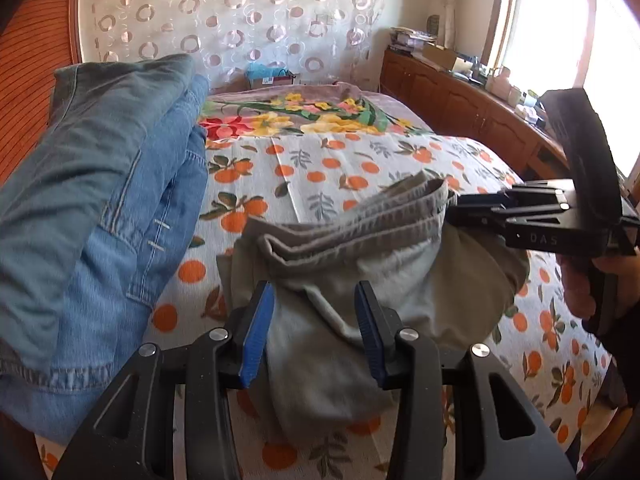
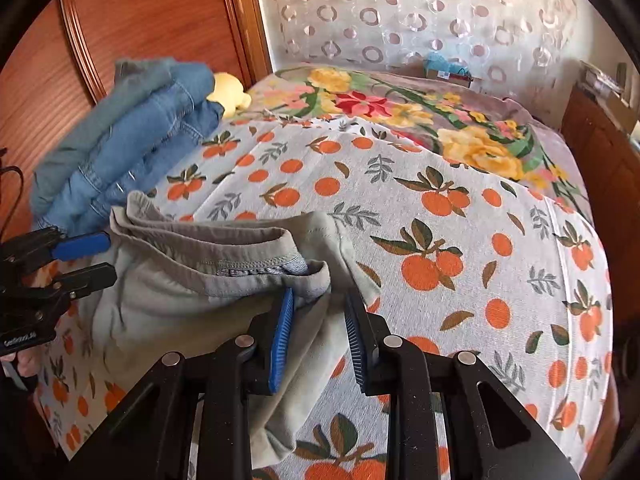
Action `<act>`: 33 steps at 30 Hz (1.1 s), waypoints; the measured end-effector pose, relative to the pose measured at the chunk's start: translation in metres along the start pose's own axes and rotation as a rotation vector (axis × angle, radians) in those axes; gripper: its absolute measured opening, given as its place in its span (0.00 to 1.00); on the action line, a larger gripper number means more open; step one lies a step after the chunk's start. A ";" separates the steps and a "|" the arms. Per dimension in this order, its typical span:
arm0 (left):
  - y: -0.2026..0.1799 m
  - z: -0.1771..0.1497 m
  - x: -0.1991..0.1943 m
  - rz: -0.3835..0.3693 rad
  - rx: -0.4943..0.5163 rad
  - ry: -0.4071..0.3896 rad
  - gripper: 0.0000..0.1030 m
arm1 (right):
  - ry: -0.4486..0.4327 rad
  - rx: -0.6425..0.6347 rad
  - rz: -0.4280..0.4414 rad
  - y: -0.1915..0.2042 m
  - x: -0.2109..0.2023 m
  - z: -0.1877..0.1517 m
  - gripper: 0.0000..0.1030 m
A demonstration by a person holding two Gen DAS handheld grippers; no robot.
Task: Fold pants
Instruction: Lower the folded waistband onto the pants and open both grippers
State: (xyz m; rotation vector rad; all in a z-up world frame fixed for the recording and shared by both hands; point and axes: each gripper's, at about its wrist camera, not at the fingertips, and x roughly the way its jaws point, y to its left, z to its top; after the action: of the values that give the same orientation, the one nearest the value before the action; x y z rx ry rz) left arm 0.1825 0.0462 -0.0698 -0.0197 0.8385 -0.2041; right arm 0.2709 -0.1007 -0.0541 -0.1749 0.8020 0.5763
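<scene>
Grey-green pants (image 1: 360,256) lie bunched on the orange-print bedsheet (image 1: 320,168), waistband toward the far side. My left gripper (image 1: 314,328) is open, its blue pads either side of the pants' near fabric. It also shows in the right wrist view (image 2: 92,258), open at the pants' left waistband edge. My right gripper (image 2: 318,336) is open over the right part of the pants (image 2: 208,288), the waistband corner by its left pad. In the left wrist view the right gripper (image 1: 460,208) sits at the waistband's right end.
A stack of folded blue jeans (image 1: 100,208) lies on the bed's left side, also in the right wrist view (image 2: 132,136). A yellow toy (image 2: 228,94) sits behind it. A floral blanket (image 2: 400,108) covers the bed's far end. A wooden cabinet (image 1: 460,100) runs along the right.
</scene>
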 end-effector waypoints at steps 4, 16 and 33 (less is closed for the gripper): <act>0.003 0.002 0.007 0.013 0.008 0.010 0.42 | -0.040 -0.038 0.034 0.000 -0.004 -0.004 0.26; 0.009 -0.001 -0.001 0.021 -0.001 -0.007 0.42 | -0.098 0.007 0.078 -0.025 -0.012 0.000 0.05; 0.005 -0.046 -0.031 -0.010 -0.012 0.012 0.42 | -0.090 0.000 0.071 -0.009 -0.068 -0.060 0.28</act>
State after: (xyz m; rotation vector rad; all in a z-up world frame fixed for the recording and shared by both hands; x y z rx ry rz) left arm 0.1289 0.0600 -0.0785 -0.0338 0.8515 -0.2091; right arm 0.2004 -0.1580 -0.0470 -0.1200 0.7232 0.6473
